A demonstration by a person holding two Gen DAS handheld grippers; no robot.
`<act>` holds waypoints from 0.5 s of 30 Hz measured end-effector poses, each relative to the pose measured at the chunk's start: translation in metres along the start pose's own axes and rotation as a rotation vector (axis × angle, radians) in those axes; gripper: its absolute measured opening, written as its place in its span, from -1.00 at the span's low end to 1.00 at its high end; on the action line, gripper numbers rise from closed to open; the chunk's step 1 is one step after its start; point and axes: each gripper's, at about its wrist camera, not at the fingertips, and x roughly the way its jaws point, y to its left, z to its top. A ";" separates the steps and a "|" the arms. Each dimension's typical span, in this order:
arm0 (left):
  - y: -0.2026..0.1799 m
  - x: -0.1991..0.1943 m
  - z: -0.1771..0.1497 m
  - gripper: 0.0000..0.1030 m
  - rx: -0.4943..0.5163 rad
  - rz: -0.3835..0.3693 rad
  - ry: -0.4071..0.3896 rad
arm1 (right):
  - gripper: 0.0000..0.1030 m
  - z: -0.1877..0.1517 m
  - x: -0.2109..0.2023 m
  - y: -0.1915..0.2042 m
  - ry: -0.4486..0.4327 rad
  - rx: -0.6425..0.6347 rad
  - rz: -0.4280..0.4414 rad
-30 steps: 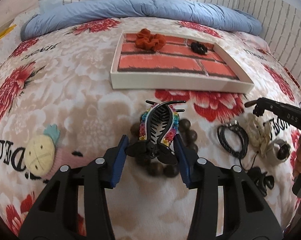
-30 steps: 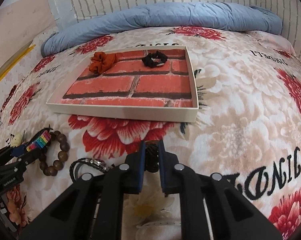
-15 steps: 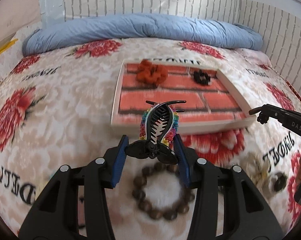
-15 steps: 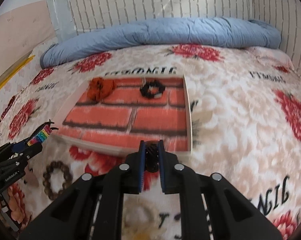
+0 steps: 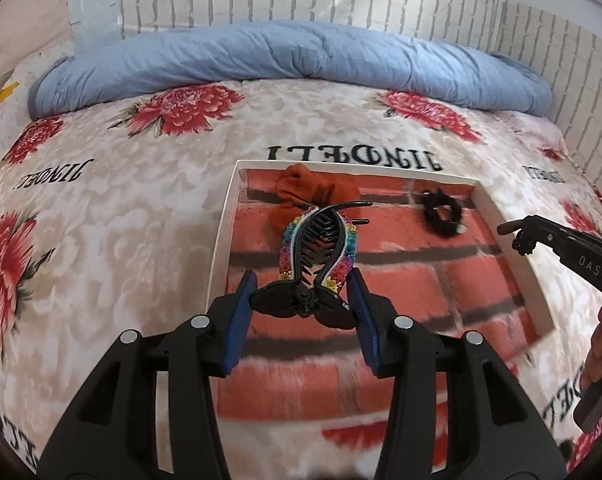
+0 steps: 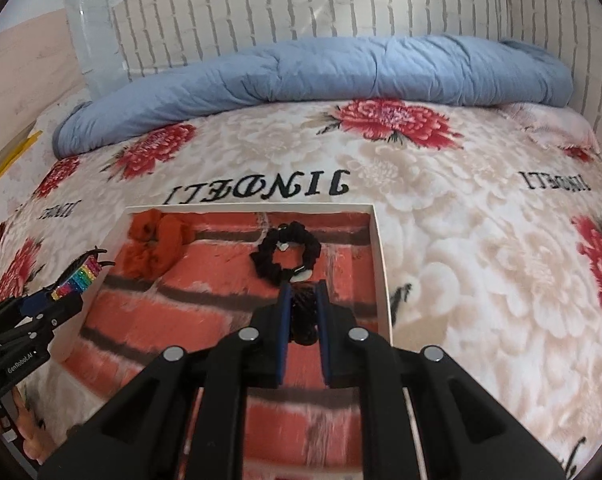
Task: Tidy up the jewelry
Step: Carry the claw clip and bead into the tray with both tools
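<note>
My left gripper (image 5: 303, 286) is shut on a rainbow-beaded black claw hair clip (image 5: 319, 248) and holds it above the brick-patterned tray (image 5: 223, 216). My right gripper (image 6: 304, 302) is shut on a small black hair tie (image 6: 303, 312), also above the tray (image 6: 381, 264). In the tray lie an orange scrunchie (image 5: 313, 190) at the far left and a black scrunchie (image 5: 441, 210) at the far right; both also show in the right wrist view, orange (image 6: 153, 244) and black (image 6: 285, 254). The right gripper also shows in the left wrist view (image 5: 517, 236); the left one shows in the right wrist view (image 6: 77, 280).
The tray lies on a bed with a red-flower blanket (image 5: 121, 220). A rolled blue duvet (image 5: 285, 56) lies along the far side against a white brick-pattern wall (image 6: 301, 12).
Both grippers rose from the bed and moved forward over the tray, each carrying its item. The bracelet and other loose pieces on the blanket dropped out of view.
</note>
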 end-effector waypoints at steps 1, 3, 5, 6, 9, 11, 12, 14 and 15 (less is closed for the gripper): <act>0.001 0.007 0.003 -0.13 -0.001 0.004 0.007 | -0.75 0.003 0.010 -0.001 0.004 -0.006 -0.017; 0.003 0.019 0.007 -0.13 -0.006 0.006 0.017 | -0.75 0.008 0.023 -0.002 0.007 -0.016 -0.039; 0.003 0.036 0.011 -0.13 0.002 0.017 0.035 | -0.75 0.013 0.037 -0.002 0.027 -0.018 -0.050; 0.003 0.041 0.012 -0.13 0.004 0.021 0.040 | -0.75 0.014 0.043 -0.003 0.032 -0.019 -0.056; 0.005 0.059 0.018 -0.12 -0.007 0.023 0.060 | -0.75 0.020 0.058 -0.003 0.046 -0.026 -0.080; 0.006 0.065 0.021 -0.13 -0.008 0.022 0.065 | -0.75 0.024 0.067 -0.001 0.056 -0.041 -0.096; 0.007 0.070 0.024 -0.13 -0.006 0.023 0.070 | -0.75 0.024 0.071 -0.001 0.063 -0.045 -0.103; 0.007 0.076 0.028 -0.12 -0.003 0.027 0.077 | -0.75 0.026 0.077 -0.002 0.071 -0.040 -0.110; 0.007 0.079 0.030 -0.12 -0.002 0.031 0.084 | -0.75 0.027 0.080 -0.002 0.075 -0.036 -0.112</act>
